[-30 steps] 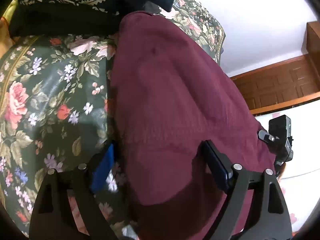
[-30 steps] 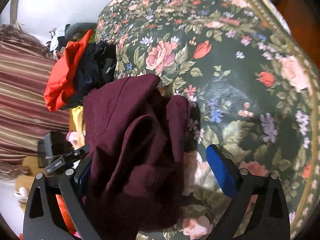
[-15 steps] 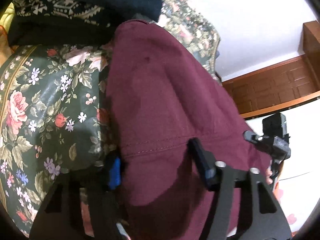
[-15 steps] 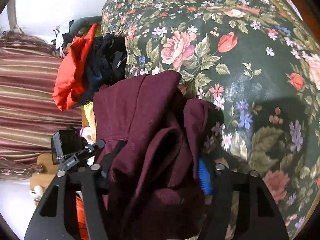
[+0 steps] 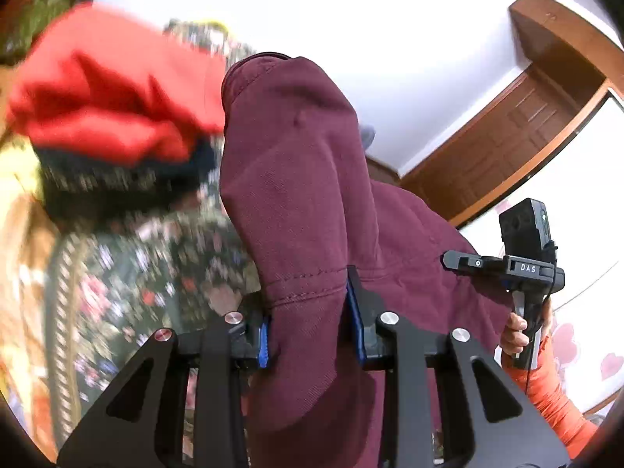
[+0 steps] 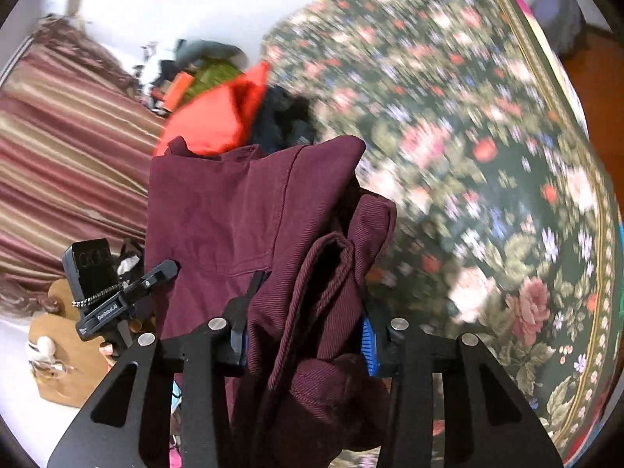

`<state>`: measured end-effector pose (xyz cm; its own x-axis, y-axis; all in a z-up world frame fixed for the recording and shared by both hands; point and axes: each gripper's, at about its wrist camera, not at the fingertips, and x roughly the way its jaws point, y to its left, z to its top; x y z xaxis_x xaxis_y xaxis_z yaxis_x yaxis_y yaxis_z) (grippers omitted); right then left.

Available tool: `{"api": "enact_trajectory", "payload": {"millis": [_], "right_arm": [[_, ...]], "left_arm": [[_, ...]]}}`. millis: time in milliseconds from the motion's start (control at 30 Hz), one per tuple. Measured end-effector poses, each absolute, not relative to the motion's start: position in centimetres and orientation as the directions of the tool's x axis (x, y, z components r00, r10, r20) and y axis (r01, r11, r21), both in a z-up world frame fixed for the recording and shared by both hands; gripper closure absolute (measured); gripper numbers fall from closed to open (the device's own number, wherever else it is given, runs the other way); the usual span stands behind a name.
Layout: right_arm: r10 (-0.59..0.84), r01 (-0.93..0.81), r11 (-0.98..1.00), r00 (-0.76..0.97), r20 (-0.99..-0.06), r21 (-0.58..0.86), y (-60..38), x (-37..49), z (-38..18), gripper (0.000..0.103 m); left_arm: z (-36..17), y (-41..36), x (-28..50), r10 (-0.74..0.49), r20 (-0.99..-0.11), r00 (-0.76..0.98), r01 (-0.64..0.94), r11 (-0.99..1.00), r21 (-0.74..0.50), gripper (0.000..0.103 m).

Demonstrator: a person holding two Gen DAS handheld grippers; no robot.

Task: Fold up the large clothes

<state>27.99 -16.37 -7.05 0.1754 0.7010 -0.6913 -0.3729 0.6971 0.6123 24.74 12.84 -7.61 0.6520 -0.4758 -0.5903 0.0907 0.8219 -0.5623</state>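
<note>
A large maroon garment (image 5: 296,195) hangs between both grippers, lifted above the floral bedspread (image 5: 128,269). My left gripper (image 5: 310,327) is shut on its hemmed edge, the cloth bunched between the blue pads. My right gripper (image 6: 308,335) is shut on a ribbed fold of the same garment (image 6: 218,214), which drapes down over the jaws. The other gripper's handle shows in each view: the right one (image 5: 522,269) held by a hand in an orange sleeve, the left one (image 6: 113,296) at the lower left.
A pile of clothes with a red garment (image 5: 105,105) and dark ones lies on the bed behind; it also shows in the right wrist view (image 6: 222,117). The floral bedspread (image 6: 487,156) spreads right. Striped curtain (image 6: 58,148) left, wooden door (image 5: 518,132) right.
Both grippers closed on the maroon garment and lifted it off the bed. The views swung upward, with motion blur, bringing the red pile and wall into sight.
</note>
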Motion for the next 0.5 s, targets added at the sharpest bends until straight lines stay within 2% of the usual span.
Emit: {"api": "enact_trajectory", "payload": {"millis": [267, 500], "right_arm": [[0.787, -0.511, 0.6, 0.241, -0.567, 0.615, -9.5, 29.3, 0.5, 0.066], [0.826, -0.569, 0.543, 0.229, -0.516, 0.617, -2.6, 32.8, 3.3, 0.066]], "left_arm": [[1.8, 19.6, 23.6, -0.374, -0.482, 0.792, 0.119, 0.869, -0.48, 0.072], [5.4, 26.0, 26.3, -0.293, -0.45, 0.843, 0.07, 0.89, -0.45, 0.072]]}}
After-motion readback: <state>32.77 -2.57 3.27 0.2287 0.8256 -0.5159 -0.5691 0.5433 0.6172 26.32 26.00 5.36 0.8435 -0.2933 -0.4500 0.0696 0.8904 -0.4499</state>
